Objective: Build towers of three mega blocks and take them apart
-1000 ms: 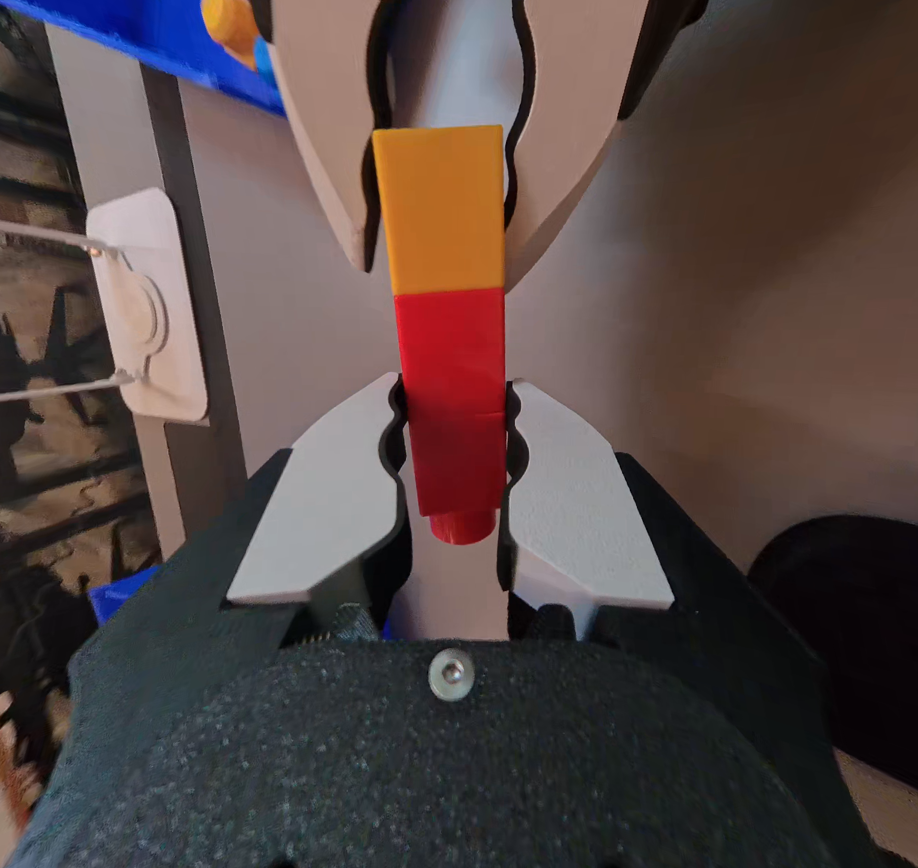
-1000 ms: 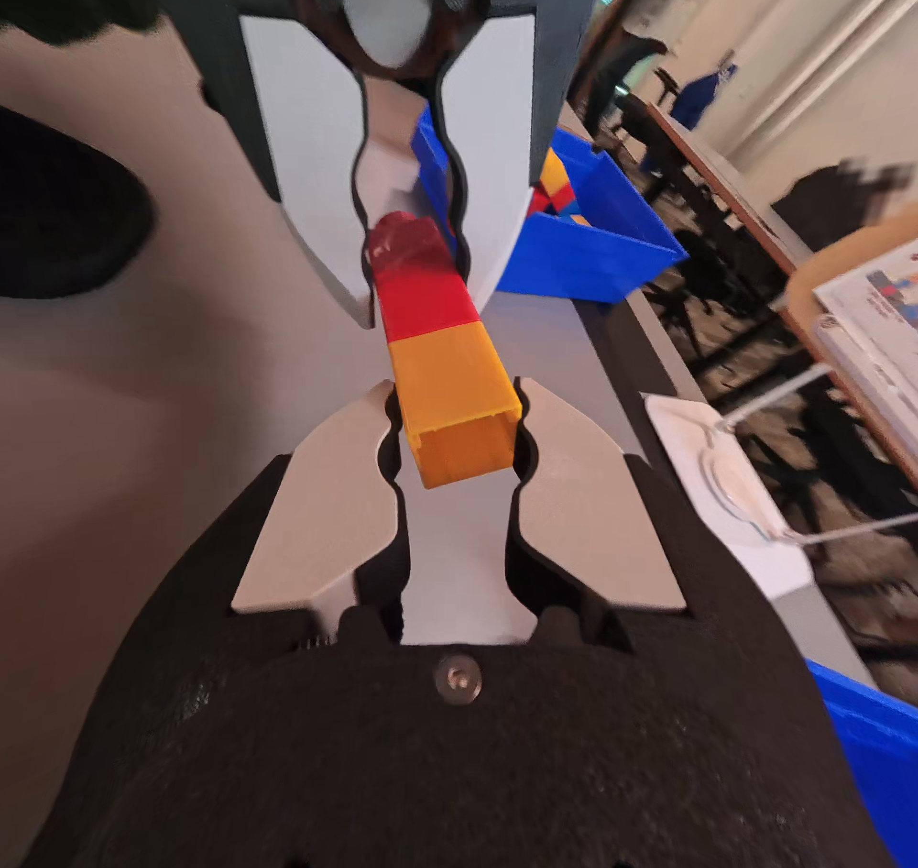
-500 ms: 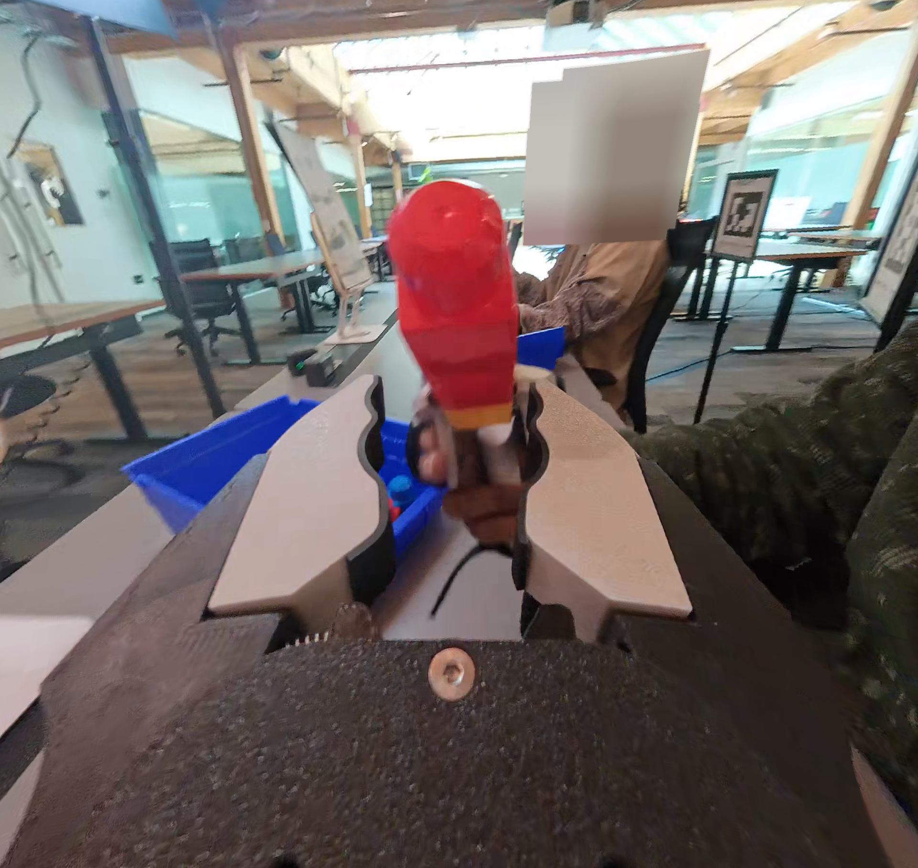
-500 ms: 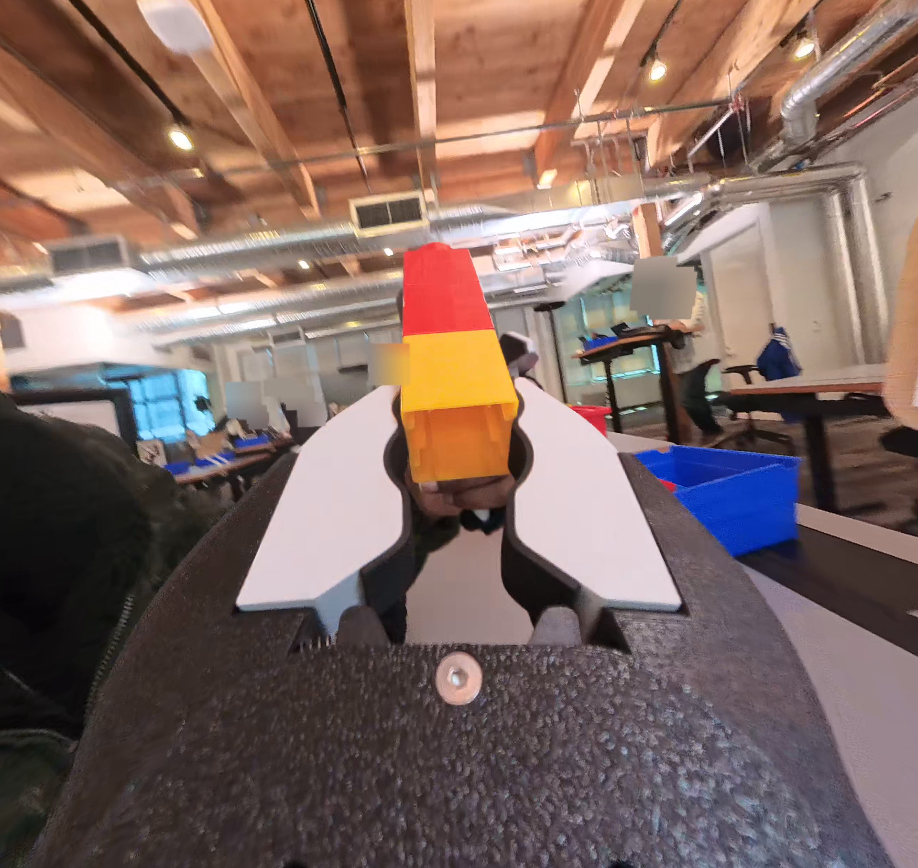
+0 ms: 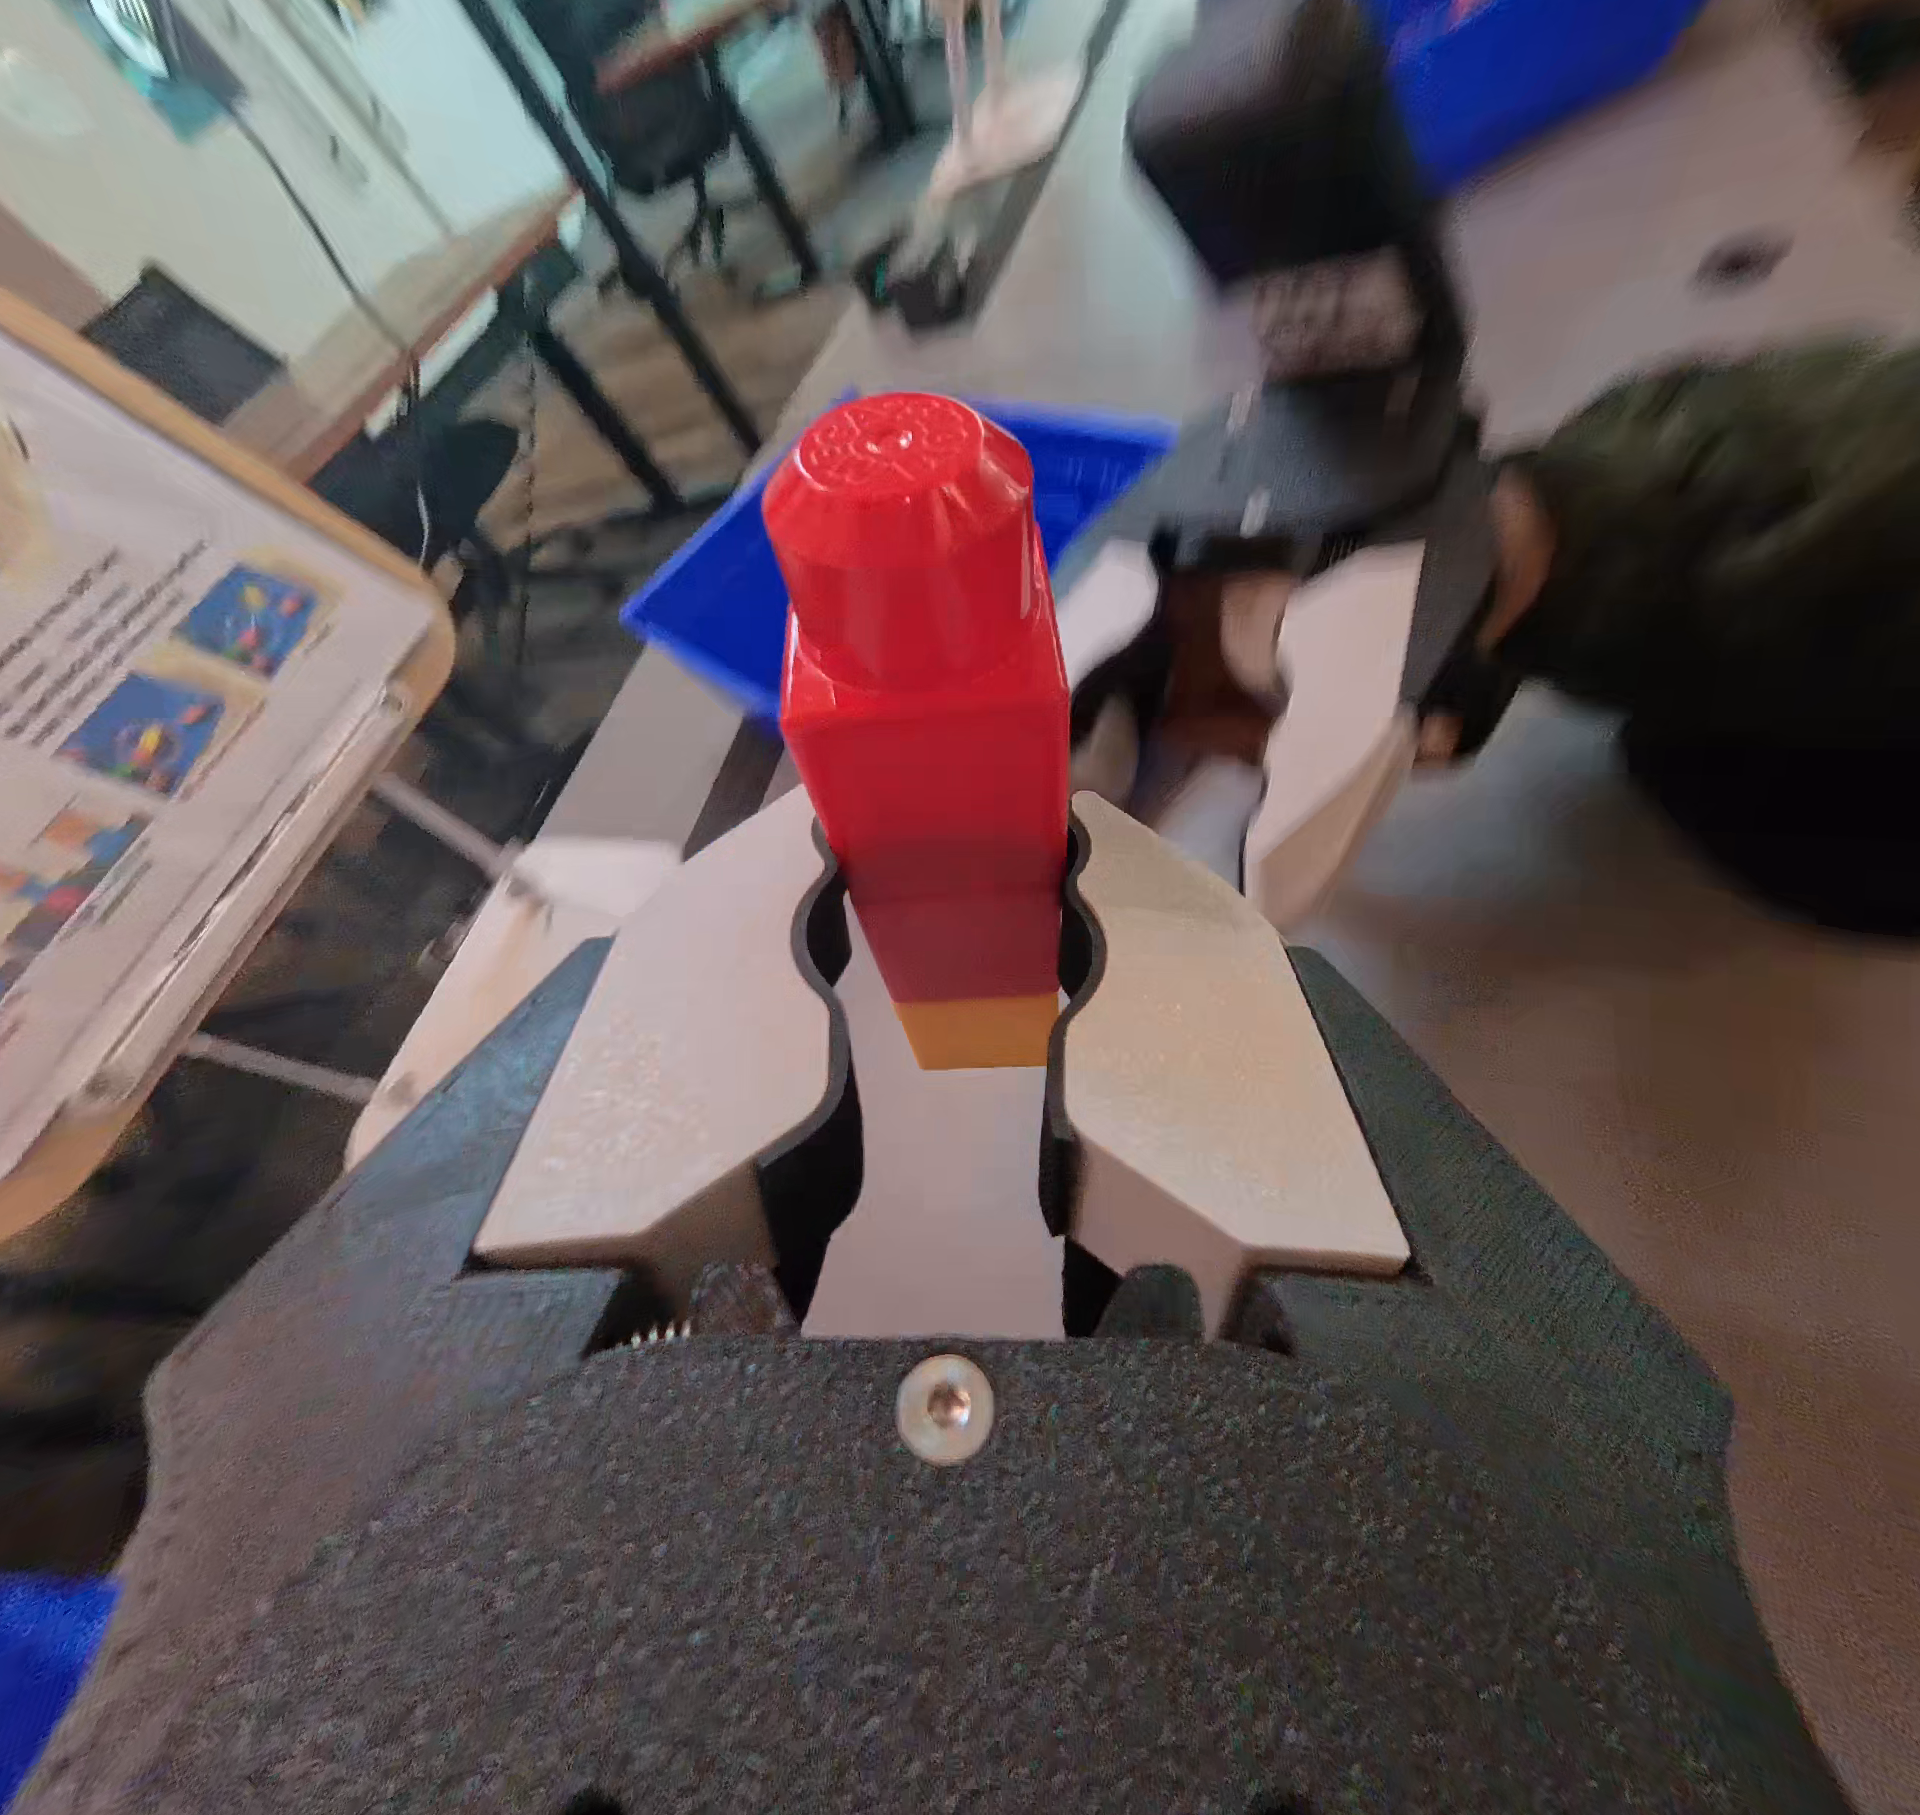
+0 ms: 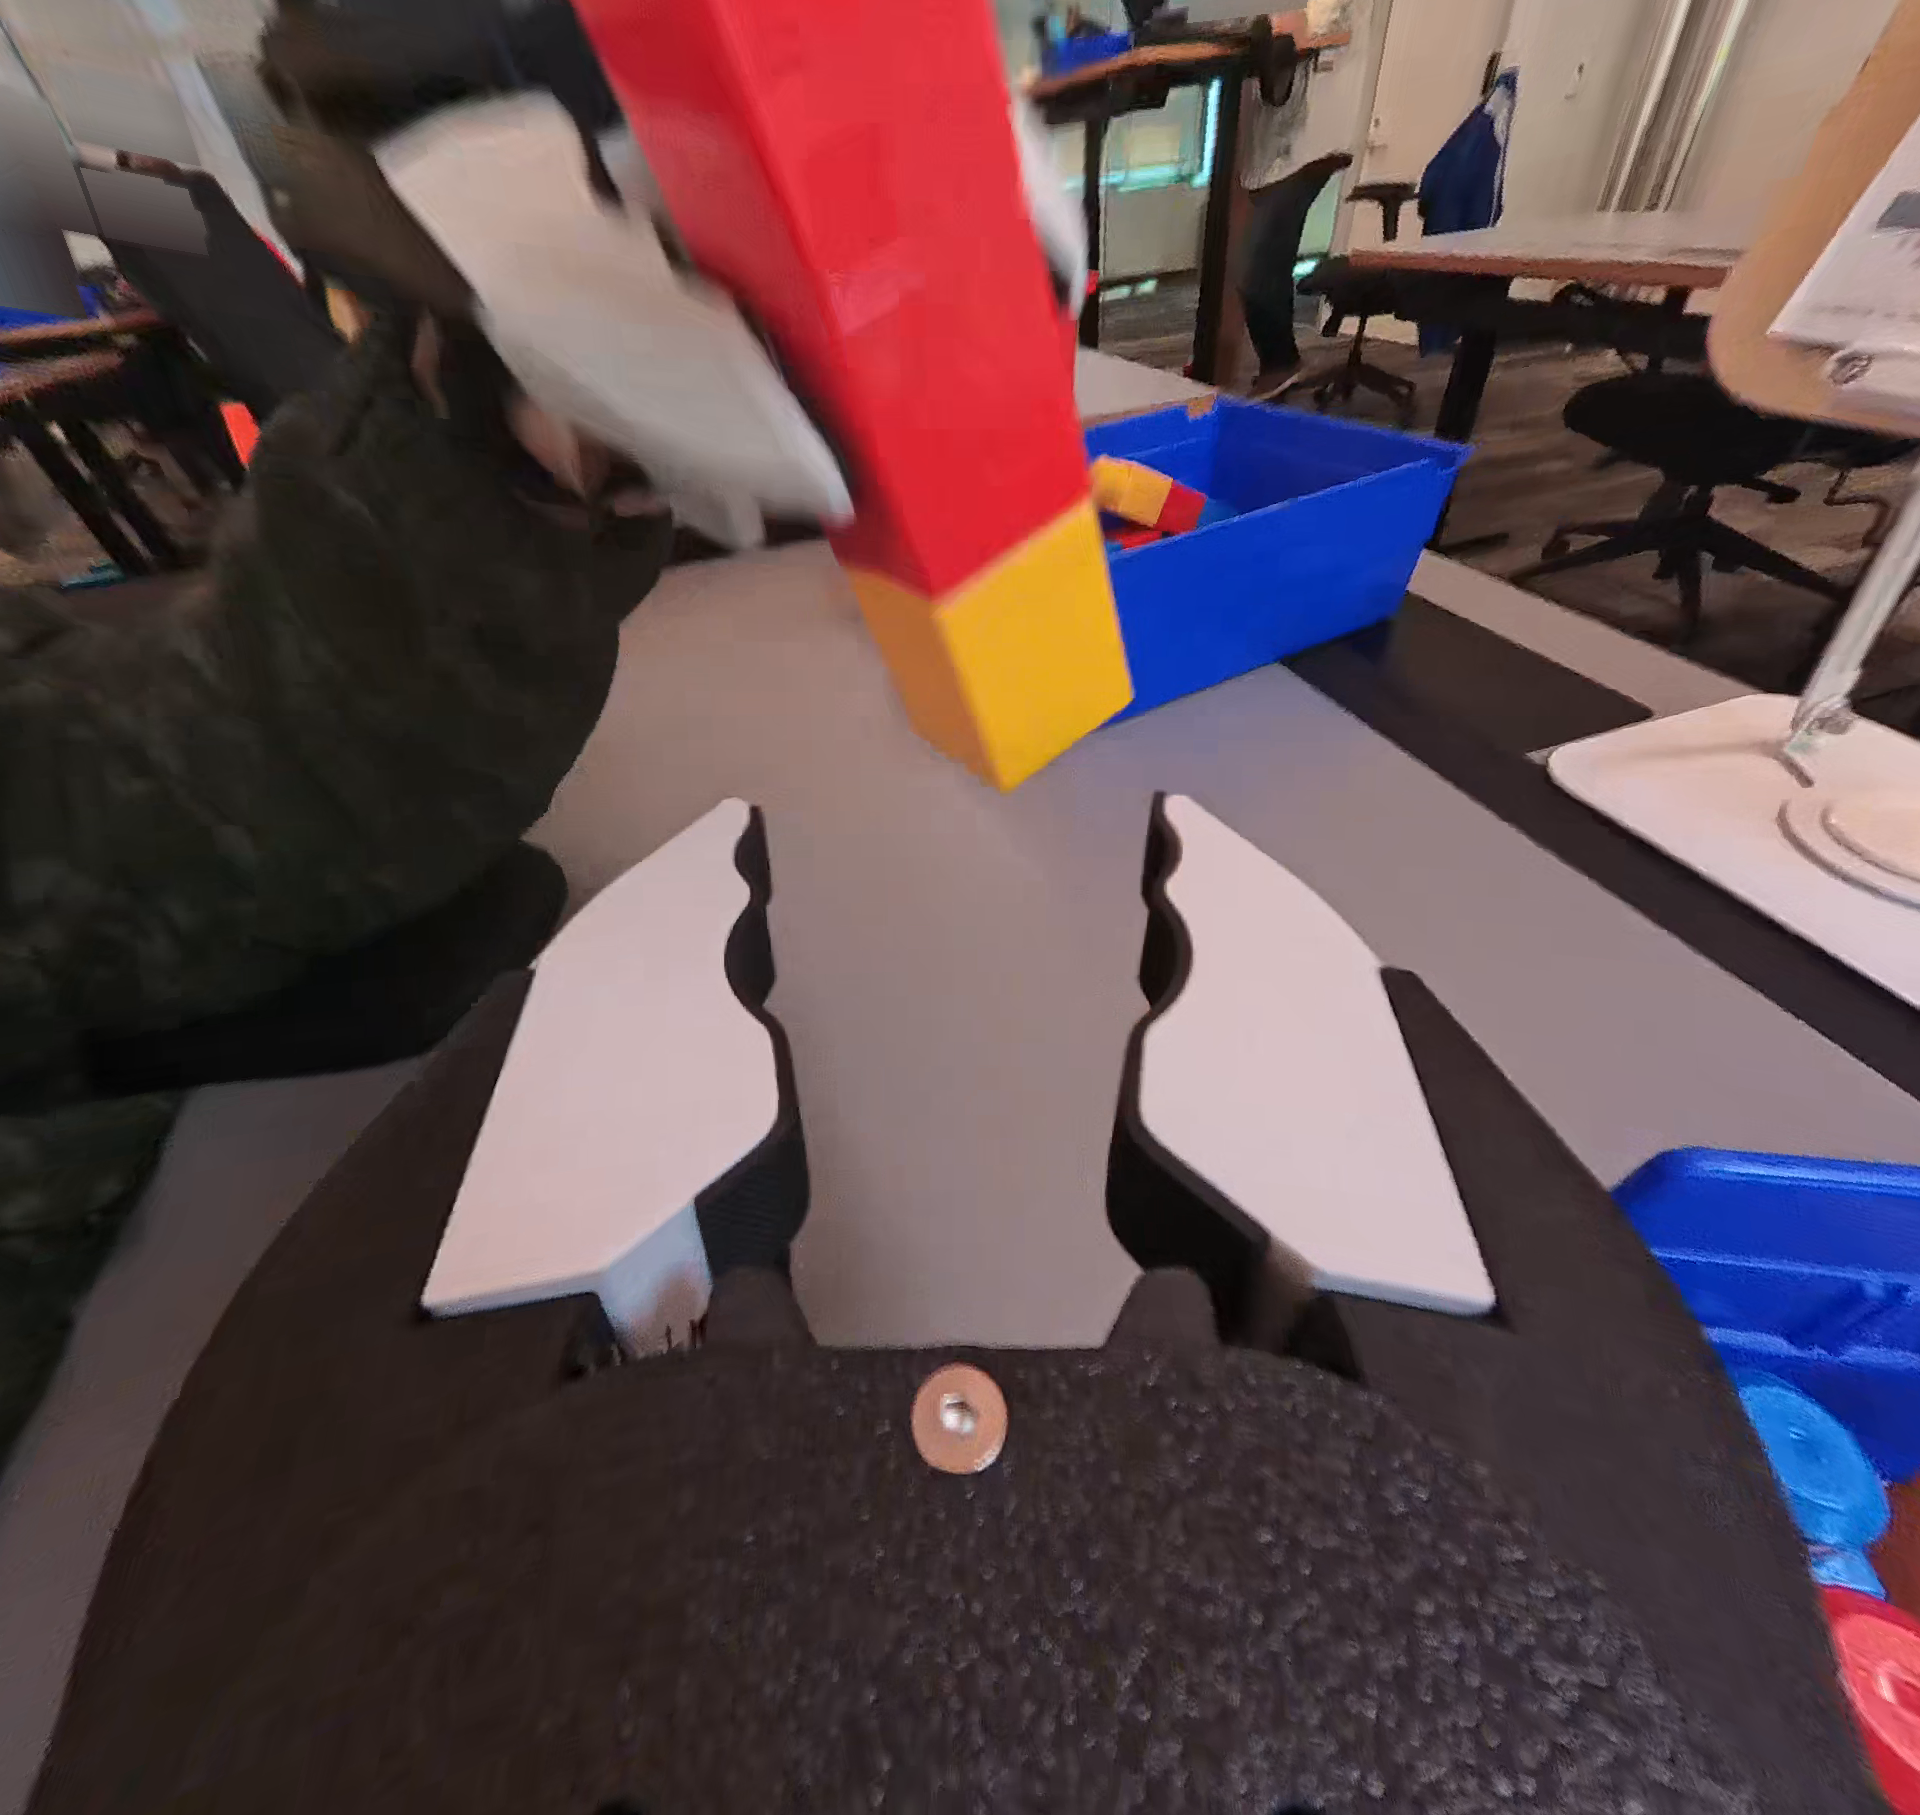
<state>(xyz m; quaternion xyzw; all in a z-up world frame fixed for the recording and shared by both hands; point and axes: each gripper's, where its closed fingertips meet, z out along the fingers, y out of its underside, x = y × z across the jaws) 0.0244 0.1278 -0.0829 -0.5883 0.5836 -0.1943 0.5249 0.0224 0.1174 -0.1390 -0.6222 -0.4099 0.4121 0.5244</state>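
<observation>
A tower of two red blocks and one yellow block (image 5: 925, 726) is in my left gripper (image 5: 940, 830), which is shut on the lower red block, with the red stud pointing away from the camera. In the right wrist view the tower (image 6: 862, 207) hangs tilted over the grey table (image 6: 935, 986), yellow block (image 6: 1013, 643) lowest. The left gripper's blurred fingers (image 6: 623, 352) hold its red part. My right gripper (image 6: 954, 809) is open and empty just below the yellow end, apart from it. Its fingers (image 5: 1340, 705) show blurred in the left wrist view.
A blue bin (image 6: 1299, 539) with loose blocks stands behind the tower. A second blue bin (image 6: 1787, 1235) with blue and red blocks is at the near right. A white stand base (image 6: 1714, 789) is at the right, a printed sheet (image 5: 156, 685) at the left. A dark green sleeve (image 6: 260, 726) is at the left. Left tips to right tips: about 6 cm.
My right gripper has opened and let go of the yellow end. The left gripper now holds the tower alone, and both views have swung down toward the table.
</observation>
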